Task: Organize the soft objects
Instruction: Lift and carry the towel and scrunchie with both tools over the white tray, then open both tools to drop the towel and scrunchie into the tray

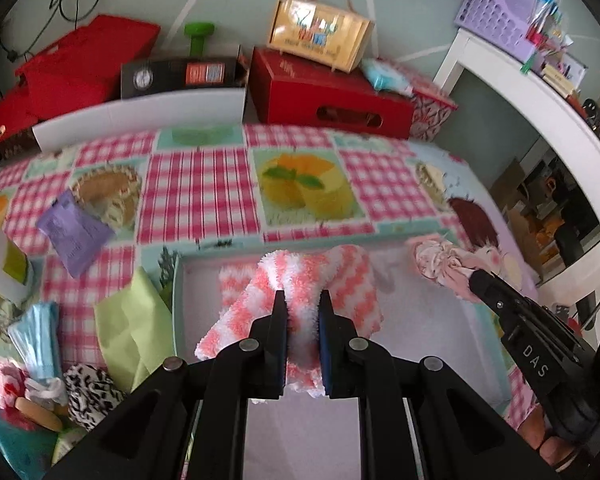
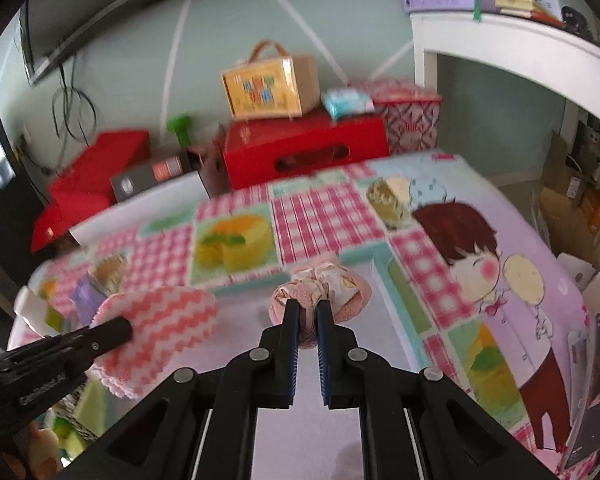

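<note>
A: The left tongs (image 1: 303, 300) are clamping a fluffy pink-and-white zigzag cloth (image 1: 300, 280), jaws nearly closed on a pinched fold. It is hanging over the white tray (image 1: 488, 320) at the near side of the desk (image 1: 204, 188).

B: And the right tongs (image 2: 308, 308) are pinching a pink floral scrunchie (image 2: 320, 284), jaws almost shut on it. That is sitting toward the tray's far right corner.

A: I am judging both pieces are being lowered into the tray. The cloth is drooping to the left, so I would be setting its loose end down first, letting the rest fold flat inside the rim.

B: Agreed. The scrunchie is wanting a spot just right of the cloth, not on top of it.

A: Opening only once each piece is resting, so nothing is springing over the edge toward the green paper (image 1: 132, 320) and the zebra scrunchie (image 1: 88, 392) on the left.
</note>
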Available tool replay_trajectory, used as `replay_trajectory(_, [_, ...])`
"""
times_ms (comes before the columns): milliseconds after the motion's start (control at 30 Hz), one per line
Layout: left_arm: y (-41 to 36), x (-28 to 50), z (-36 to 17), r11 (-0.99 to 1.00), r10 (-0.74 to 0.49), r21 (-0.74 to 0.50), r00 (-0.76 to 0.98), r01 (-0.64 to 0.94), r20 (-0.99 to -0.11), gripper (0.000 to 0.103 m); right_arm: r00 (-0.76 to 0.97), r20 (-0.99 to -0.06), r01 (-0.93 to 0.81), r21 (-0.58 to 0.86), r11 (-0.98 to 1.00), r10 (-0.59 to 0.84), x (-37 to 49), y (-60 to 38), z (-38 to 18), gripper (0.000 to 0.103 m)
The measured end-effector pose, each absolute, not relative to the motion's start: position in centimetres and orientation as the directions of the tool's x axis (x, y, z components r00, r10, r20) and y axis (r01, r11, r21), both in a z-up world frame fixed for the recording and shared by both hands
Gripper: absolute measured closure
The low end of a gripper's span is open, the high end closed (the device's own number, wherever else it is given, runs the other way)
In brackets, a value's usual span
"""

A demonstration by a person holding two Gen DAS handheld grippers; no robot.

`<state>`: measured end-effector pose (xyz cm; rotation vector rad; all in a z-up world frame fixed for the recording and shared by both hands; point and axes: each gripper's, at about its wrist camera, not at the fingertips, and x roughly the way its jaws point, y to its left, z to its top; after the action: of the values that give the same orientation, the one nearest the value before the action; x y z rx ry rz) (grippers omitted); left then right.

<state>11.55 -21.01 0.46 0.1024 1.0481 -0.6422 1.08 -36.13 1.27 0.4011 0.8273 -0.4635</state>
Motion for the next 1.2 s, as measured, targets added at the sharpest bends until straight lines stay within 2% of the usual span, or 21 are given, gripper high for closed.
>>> replay_trajectory(500, [-21.4,11.7,-3.6,0.845,-0.343,-0.185,0.244,0.502,-0.907,0.090,0.482,-0.861,0.543,0.149,0.827,-0.162,2.1,-36.1,-2.7,0.093])
replay_trajectory(967, [-21.6,11.3,-3.3,0.843,-0.298,-0.142,0.231,0.519,-0.926,0.087,0.405,-0.901,0.548,0.105,0.830,-0.154,2.4,-35.8,-3.1,0.090])
replay_trajectory(1067, [-21.4,11.1,-2.4,0.840,-0.305,-0.146,0.233,0.522,-0.923,0.085,0.400,-0.901,0.547,0.089,0.833,-0.166,2.2,-35.7,-2.6,0.078])
replay_trajectory(1133, [-21.3,10.9,-1.7,0.837,-0.313,-0.149,0.238,0.526,-0.919,0.079,0.402,-0.898,0.545,0.077,0.835,-0.179,2.1,-35.6,-2.1,0.068])
replay_trajectory(1200, [-21.2,10.7,-0.9,0.834,-0.321,-0.149,0.249,0.531,-0.914,0.075,0.405,-0.895,0.543,0.070,0.837,-0.188,1.9,-35.4,-1.6,0.066])
